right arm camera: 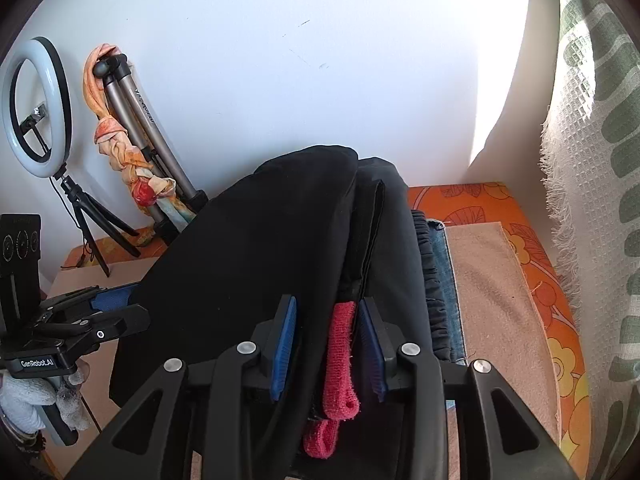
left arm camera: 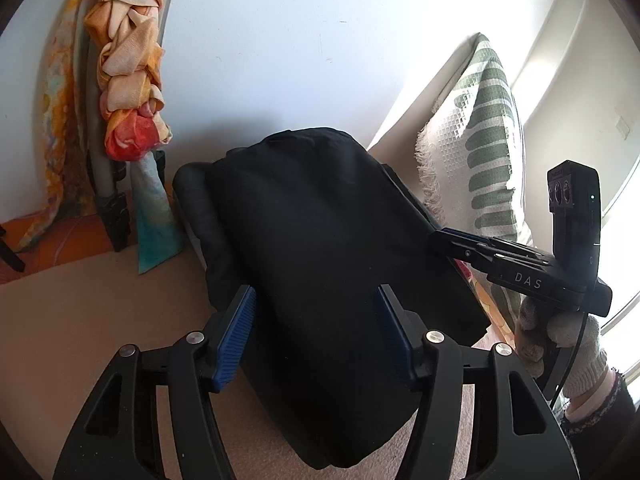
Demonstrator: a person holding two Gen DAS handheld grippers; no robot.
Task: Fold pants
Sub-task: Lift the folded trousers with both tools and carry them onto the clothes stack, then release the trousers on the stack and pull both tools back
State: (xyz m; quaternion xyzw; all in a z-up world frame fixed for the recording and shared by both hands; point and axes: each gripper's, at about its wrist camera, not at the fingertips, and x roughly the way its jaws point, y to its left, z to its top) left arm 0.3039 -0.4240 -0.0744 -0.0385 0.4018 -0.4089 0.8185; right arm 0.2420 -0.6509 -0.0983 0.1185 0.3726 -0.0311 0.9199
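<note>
Black pants (left arm camera: 320,264) lie folded in a thick bundle on a beige mat (left arm camera: 100,312). My left gripper (left arm camera: 314,304) is open, its blue pads on either side of the bundle's near end. My right gripper (left arm camera: 444,238) reaches the bundle's right side in the left wrist view. In the right wrist view the right gripper (right arm camera: 328,320) is open around the pants (right arm camera: 256,256) and a red ribbed band (right arm camera: 340,356) at their edge. The left gripper (right arm camera: 116,300) shows at the pants' left side.
A stack of folded clothes (right arm camera: 436,280), dark and denim, lies right of the pants on the beige mat (right arm camera: 492,288) over an orange floral cover (right arm camera: 560,320). A green-striped pillow (left arm camera: 480,140) stands on the right. A tripod with a knotted orange scarf (left arm camera: 128,80) and a ring light (right arm camera: 36,104) stand by the wall.
</note>
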